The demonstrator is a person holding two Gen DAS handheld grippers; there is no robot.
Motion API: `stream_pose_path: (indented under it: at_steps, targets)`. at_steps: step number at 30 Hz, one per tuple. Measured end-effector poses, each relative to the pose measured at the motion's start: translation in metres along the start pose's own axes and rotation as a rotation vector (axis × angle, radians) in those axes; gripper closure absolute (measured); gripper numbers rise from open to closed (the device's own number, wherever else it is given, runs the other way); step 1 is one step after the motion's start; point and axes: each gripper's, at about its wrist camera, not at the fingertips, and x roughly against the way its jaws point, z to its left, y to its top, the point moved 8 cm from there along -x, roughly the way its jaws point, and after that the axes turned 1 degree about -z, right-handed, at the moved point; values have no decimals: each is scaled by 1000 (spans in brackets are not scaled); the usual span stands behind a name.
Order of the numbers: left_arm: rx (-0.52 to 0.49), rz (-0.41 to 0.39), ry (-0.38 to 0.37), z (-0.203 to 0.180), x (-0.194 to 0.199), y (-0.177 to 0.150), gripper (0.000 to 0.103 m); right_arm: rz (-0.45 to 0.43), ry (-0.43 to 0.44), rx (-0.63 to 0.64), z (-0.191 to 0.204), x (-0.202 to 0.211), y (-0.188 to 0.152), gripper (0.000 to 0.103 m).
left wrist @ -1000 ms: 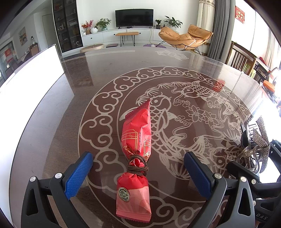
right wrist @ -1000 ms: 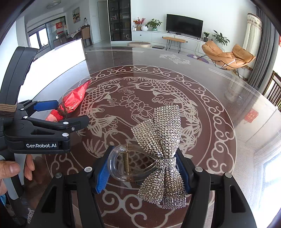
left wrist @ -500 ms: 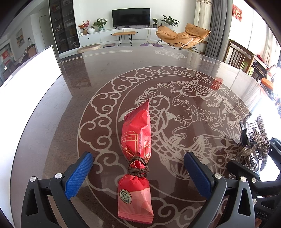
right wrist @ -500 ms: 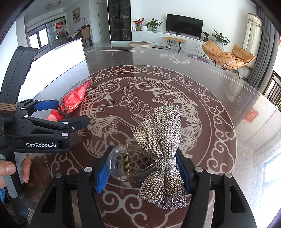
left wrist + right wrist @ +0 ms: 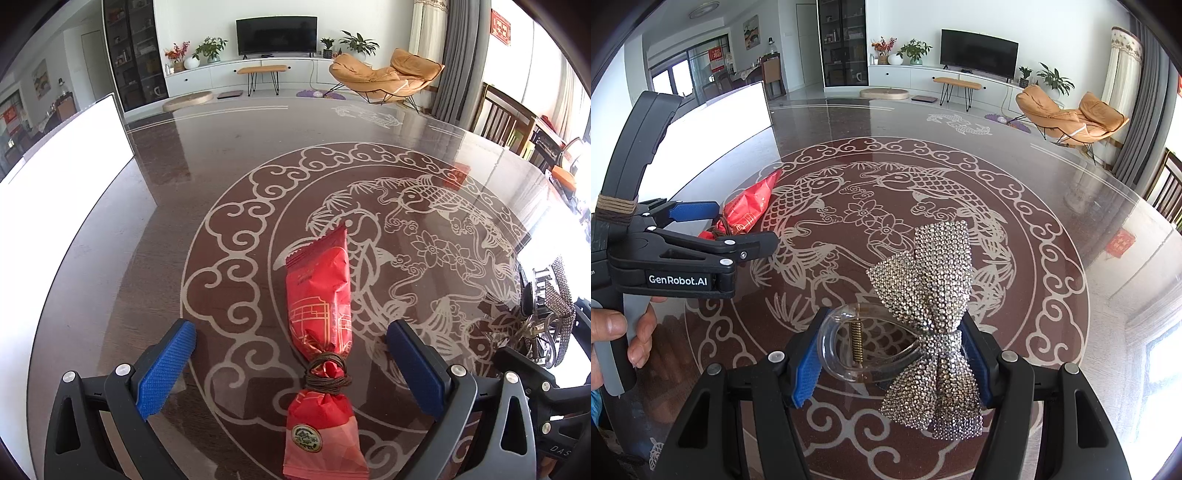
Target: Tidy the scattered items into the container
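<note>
Rhinestone bow hair clip [image 5: 931, 325] clamped in the right gripper [image 5: 897, 354], low in the frame.
Left gripper [image 5: 291, 369] gapes wide around a red snack packet [image 5: 319, 314] lying untouched on the table [image 5: 221, 177]; a white container [image 5: 55, 177] stands at upper left.

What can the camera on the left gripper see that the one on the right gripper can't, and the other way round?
Only the left view shows the red snack packet's full length, lying between the open left gripper. Only the right view shows the clear clip behind the sparkly bow, clamped in the right gripper, plus a hand. Both show the packet, bow, patterned table and white container.
</note>
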Motion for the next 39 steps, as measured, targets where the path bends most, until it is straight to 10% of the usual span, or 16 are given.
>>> stream_pose_path:
  at_steps: [20,21,23,25,39]
  targets:
    - [63,2,48,-3,-5,2,0,0,-4,3,-1,1,0,37]
    - [63,-1,50,-1,-4,3,3,1,9,-1,-1,1,0,35]
    - [71,-46,53,2,4,6,61,-7,6,-22,-6,3,0,45]
    - [84,-34,19,5,7,6,79,-14,4,-47,-12,6,-2,50]
    - [255,-55,75,78,129,-12,83,7,171,-106,34,59,-3,52]
